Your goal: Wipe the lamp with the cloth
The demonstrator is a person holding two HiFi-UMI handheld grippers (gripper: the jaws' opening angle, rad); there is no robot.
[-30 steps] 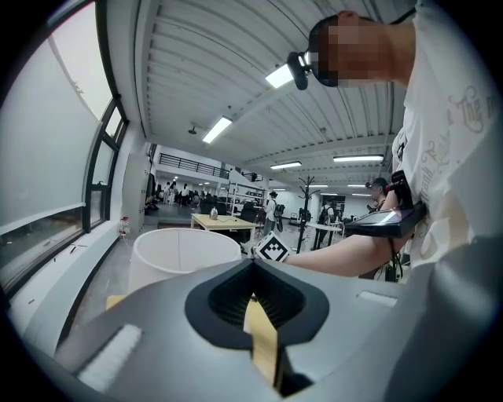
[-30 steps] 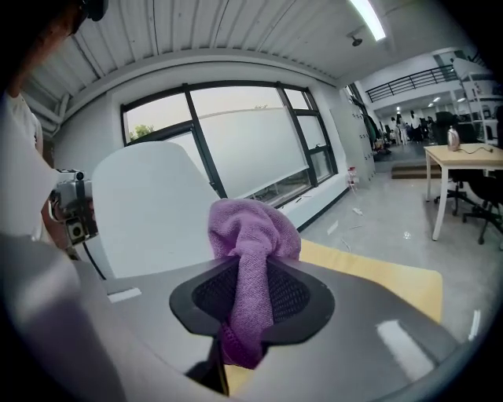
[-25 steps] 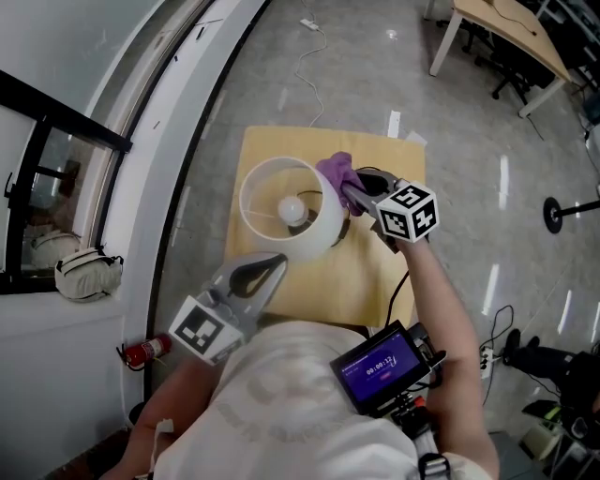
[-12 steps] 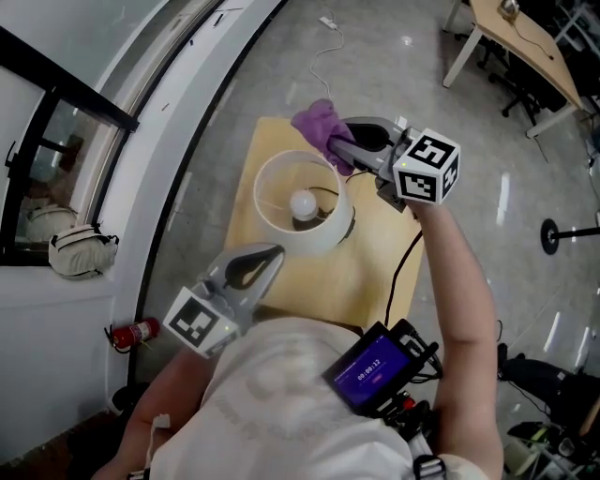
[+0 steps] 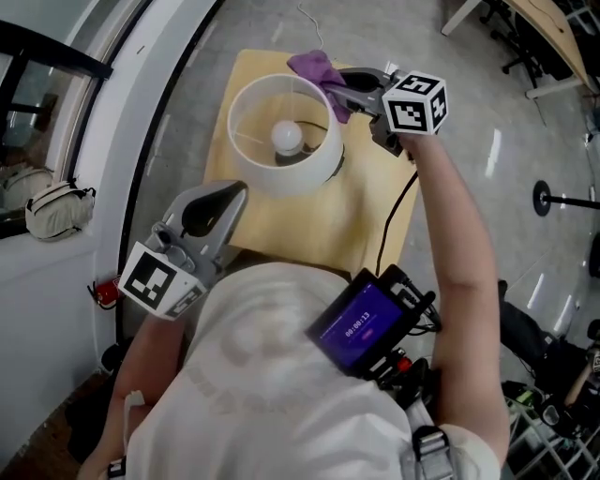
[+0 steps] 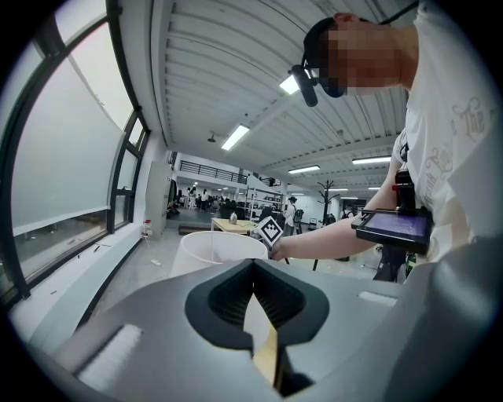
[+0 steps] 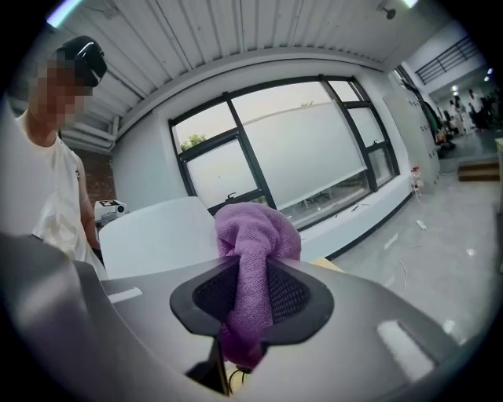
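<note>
A lamp with a white round shade [image 5: 274, 171] and a bare bulb [image 5: 288, 138] stands on a small yellow table [image 5: 366, 230]. My right gripper [image 5: 336, 86] is shut on a bunched purple cloth [image 5: 315, 66] and holds it at the far right rim of the shade. In the right gripper view the cloth [image 7: 255, 232] bulges out between the jaws of the right gripper [image 7: 244, 271], with the shade [image 7: 157, 235] just to its left. My left gripper [image 5: 239, 190] is shut and empty, just short of the shade's near side. The left gripper view shows the shade [image 6: 208, 250] beyond the left gripper [image 6: 253, 263].
A black cord [image 5: 397, 211] runs from the lamp base over the table's right edge. A curved window wall lies to the left, with a white bag [image 5: 56, 211] on the sill and a red extinguisher [image 5: 105, 292] below. A desk [image 5: 553, 28] stands at the far right.
My right gripper has carried the cloth from the shade's right side round to its far rim. The left gripper stays near the shade's near side.
</note>
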